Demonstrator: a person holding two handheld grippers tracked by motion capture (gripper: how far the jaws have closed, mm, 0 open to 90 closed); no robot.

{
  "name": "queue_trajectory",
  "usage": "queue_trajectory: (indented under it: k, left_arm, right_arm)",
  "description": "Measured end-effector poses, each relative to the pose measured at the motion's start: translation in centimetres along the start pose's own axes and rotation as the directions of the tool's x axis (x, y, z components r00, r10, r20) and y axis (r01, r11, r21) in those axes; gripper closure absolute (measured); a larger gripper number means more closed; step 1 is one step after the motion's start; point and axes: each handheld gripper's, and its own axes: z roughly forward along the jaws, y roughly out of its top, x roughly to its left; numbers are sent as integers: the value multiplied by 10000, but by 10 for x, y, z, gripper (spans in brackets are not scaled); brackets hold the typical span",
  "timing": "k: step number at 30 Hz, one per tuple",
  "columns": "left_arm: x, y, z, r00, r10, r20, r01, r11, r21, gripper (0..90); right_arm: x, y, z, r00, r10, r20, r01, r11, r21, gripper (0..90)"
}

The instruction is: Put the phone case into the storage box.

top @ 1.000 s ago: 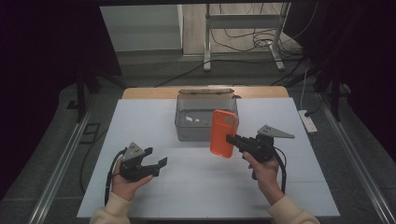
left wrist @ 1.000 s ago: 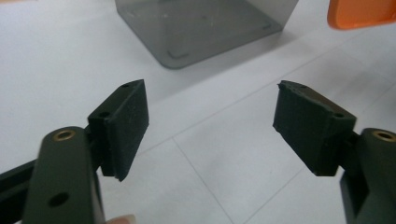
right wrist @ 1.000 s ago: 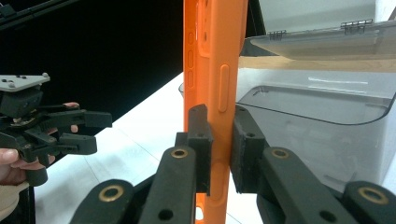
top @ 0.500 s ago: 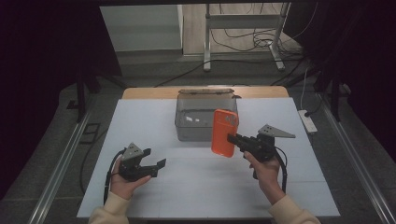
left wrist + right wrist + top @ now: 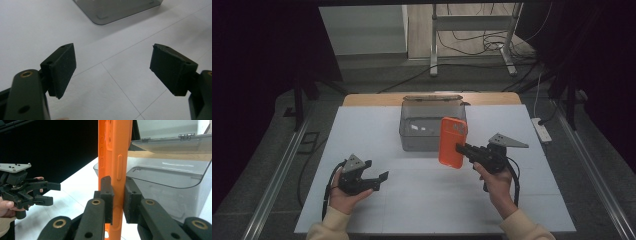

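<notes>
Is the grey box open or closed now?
Open. The grey box has its lid swung up behind it, showing the inside.

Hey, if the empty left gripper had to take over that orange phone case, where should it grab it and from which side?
Probably the upper half of the orange phone case, from its free left edge. It stands upright, thin edge outward, and the right gripper already clamps its lower right edge. The left gripper has its jaws open.

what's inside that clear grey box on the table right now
The grey box stands open, its lid tipped back. The part of its floor that shows looks bare. The orange phone case, clamped upright in the right gripper, covers the box's right front corner, so that part is hidden.
</notes>
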Motion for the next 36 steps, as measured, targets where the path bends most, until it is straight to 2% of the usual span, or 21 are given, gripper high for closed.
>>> queue_trajectory:
  k: [8,14,16,18,23,30,36]
  left_arm:
    - [0,0,1,10000,21,20,-21,10000,16,209]
    - [0,-1,3,9999,100,-44,-99,9999,103,211]
    - [0,-1,3,9999,85,-72,-84,9999,102,211]
    - [0,-1,3,9999,113,-94,-112,9999,128,211]
    - [1,-3,4,9999,155,-44,-154,9997,207,210]
    - [0,-3,4,9999,109,-32,-109,9998,194,209]
    - [-1,-3,5,9998,200,-93,-198,9995,266,213]
  right_arm:
    - [0,2,-3,10000,-14,44,15,10000,-59,798]
    - [5,6,-5,9987,-426,273,424,9991,51,798]
    - [6,8,-5,9984,-432,358,428,9990,118,798]
    - [8,9,-6,9966,-666,490,659,9977,162,799]
    - [12,15,-10,9932,-919,722,901,9956,269,799]
    - [10,23,-15,9919,-871,921,841,9958,363,799]
    - [8,28,-17,9878,-1029,1172,970,9937,553,798]
